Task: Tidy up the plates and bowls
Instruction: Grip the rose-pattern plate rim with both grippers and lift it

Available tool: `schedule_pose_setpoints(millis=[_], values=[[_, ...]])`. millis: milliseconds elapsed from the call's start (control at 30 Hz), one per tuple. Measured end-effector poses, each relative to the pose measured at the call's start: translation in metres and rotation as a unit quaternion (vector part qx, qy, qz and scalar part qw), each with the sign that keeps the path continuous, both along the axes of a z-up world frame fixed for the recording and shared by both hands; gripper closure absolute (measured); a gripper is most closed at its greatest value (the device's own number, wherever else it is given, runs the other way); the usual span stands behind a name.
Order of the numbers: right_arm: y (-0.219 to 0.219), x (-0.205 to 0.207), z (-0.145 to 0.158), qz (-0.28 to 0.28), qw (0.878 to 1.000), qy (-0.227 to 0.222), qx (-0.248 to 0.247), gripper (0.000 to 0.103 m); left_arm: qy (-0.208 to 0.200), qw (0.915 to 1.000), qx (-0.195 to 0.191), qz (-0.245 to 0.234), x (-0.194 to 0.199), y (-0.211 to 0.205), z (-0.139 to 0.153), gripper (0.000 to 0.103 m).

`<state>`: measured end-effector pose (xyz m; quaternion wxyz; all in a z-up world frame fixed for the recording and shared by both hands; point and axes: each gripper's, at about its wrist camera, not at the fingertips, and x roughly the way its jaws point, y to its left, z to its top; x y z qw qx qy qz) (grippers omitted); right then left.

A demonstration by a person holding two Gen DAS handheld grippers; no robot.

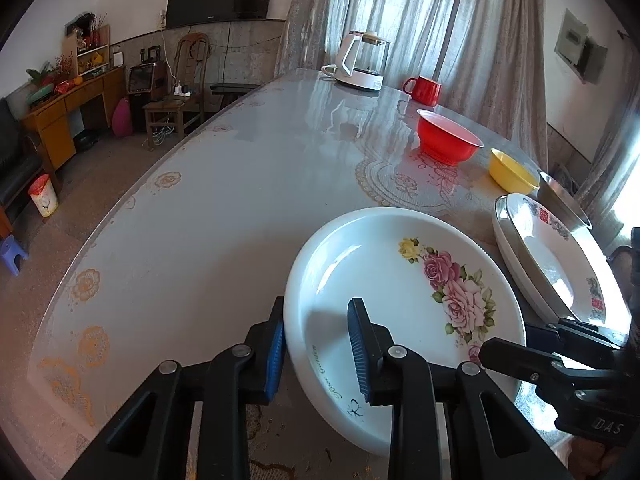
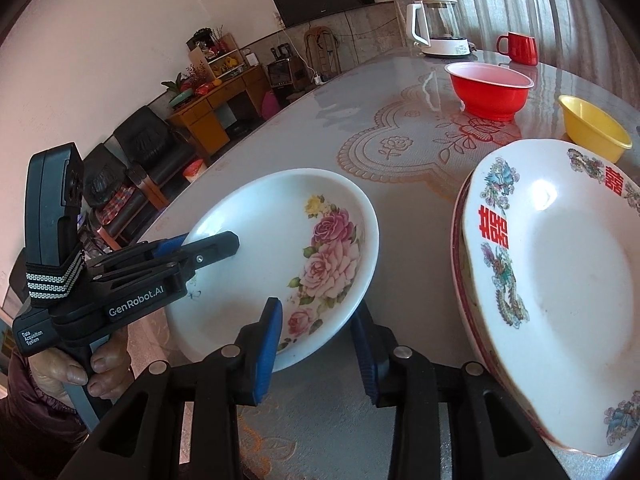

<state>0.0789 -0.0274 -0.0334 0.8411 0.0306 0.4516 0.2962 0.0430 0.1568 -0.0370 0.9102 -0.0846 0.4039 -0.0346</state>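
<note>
A white rose plate [image 1: 384, 280] [image 2: 260, 232] is held over the table's near edge between both grippers. My left gripper [image 1: 316, 308] [image 2: 212, 242] is shut on its left rim, one blue pad outside and one inside the well. My right gripper [image 2: 316, 312] [image 1: 506, 338] is shut on the rim near the roses, with the plate's edge filling the gap between its pads. To the right lies a stack of white plates [image 2: 560, 280] [image 1: 552, 256] with red characters. Farther back stand a red bowl [image 1: 448, 140] [image 2: 490, 90] and a yellow bowl [image 1: 512, 172] [image 2: 592, 128].
A metal bowl [image 1: 560, 200] sits behind the plate stack. A red mug [image 1: 424, 90] and a white kettle [image 1: 362, 62] stand at the table's far end. The table [image 1: 224, 216] drops off at its left edge. A person's hand [image 2: 92, 372] holds the left gripper's handle.
</note>
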Motion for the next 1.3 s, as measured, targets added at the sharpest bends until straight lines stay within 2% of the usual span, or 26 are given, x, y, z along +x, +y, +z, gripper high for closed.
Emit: schedule_pose_setpoints(millis=[100, 267, 400, 500, 567, 700, 833, 967, 1300], values=[[-0.003, 0.002, 0.0, -0.01, 1.0, -0.004, -0.006, 0.071, -0.002, 0.9993, -0.038, -0.007, -0.008, 0.006, -0.001, 0.077], [-0.003, 0.001, 0.001, -0.011, 1.0, -0.01, -0.015, 0.071, -0.005, 0.9989, -0.046, -0.001, -0.01, 0.008, -0.001, 0.078], [0.001, 0.003, -0.001, -0.008, 1.0, 0.0, -0.019, 0.067, -0.014, 0.9998, -0.012, 0.004, -0.009, 0.001, -0.002, 0.078], [0.005, 0.003, -0.002, -0.005, 1.0, -0.007, -0.026, 0.065, -0.02, 0.9998, -0.006, 0.006, -0.007, -0.001, -0.002, 0.073], [0.004, 0.003, -0.002, -0.008, 1.0, -0.011, -0.027, 0.067, -0.018, 0.9998, -0.009, 0.005, -0.008, 0.0, -0.002, 0.073], [-0.003, 0.003, 0.001, -0.028, 0.999, -0.026, -0.024, 0.079, -0.023, 0.9982, -0.055, 0.0, -0.013, 0.01, 0.0, 0.075], [-0.01, 0.004, 0.008, -0.033, 0.999, -0.031, -0.007, 0.081, -0.021, 0.998, -0.06, -0.002, -0.015, 0.007, 0.001, 0.076], [-0.016, 0.003, 0.01, -0.041, 0.999, -0.028, 0.004, 0.081, -0.028, 0.9956, -0.09, -0.003, -0.017, 0.009, 0.006, 0.077], [-0.034, 0.0, 0.026, -0.052, 0.997, -0.035, 0.048, 0.083, -0.058, 0.9946, -0.083, -0.024, -0.016, -0.003, 0.029, 0.078]])
